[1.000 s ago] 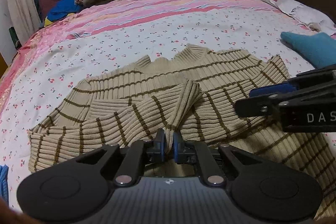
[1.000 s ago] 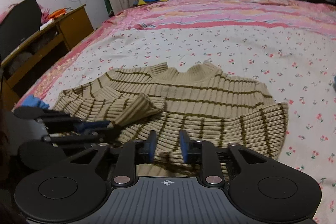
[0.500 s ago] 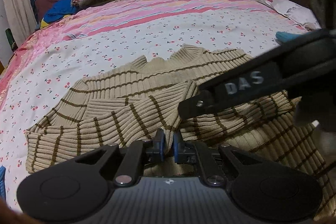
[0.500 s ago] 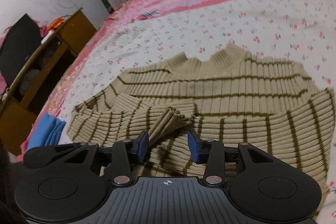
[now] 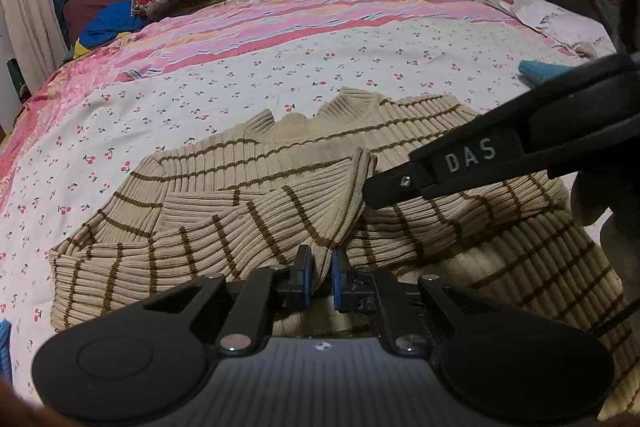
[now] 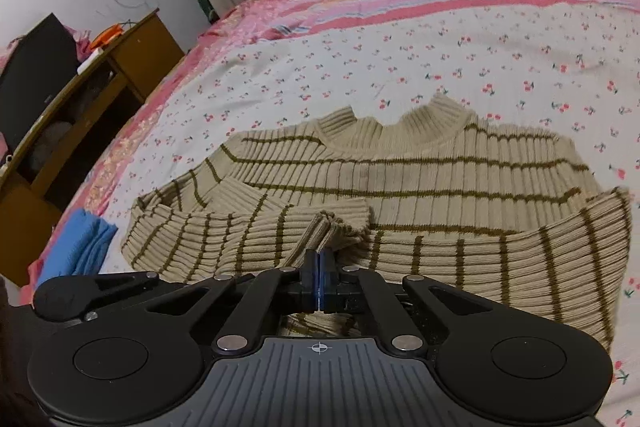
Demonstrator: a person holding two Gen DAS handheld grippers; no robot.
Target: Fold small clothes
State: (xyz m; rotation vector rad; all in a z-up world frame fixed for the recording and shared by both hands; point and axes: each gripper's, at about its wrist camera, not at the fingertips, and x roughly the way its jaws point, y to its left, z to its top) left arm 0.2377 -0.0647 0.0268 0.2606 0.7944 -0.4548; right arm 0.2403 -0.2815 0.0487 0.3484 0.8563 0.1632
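On bed point(image 6: 400, 39), striped sweater point(image 6: 400, 179), both tongs clamped on sleeve cuff point(image 6: 332, 223); right view alone shows cabinet point(image 6: 132, 55)

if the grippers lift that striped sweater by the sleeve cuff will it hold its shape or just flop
Probably flop: the ribbed knit sweater already drapes in soft folds, and the cuff bunches where the right gripper pinches it. It looks thick, so likely somewhat heavy and may stretch under its own weight. The ribbed texture should resist slipping from the fingers of the left gripper.
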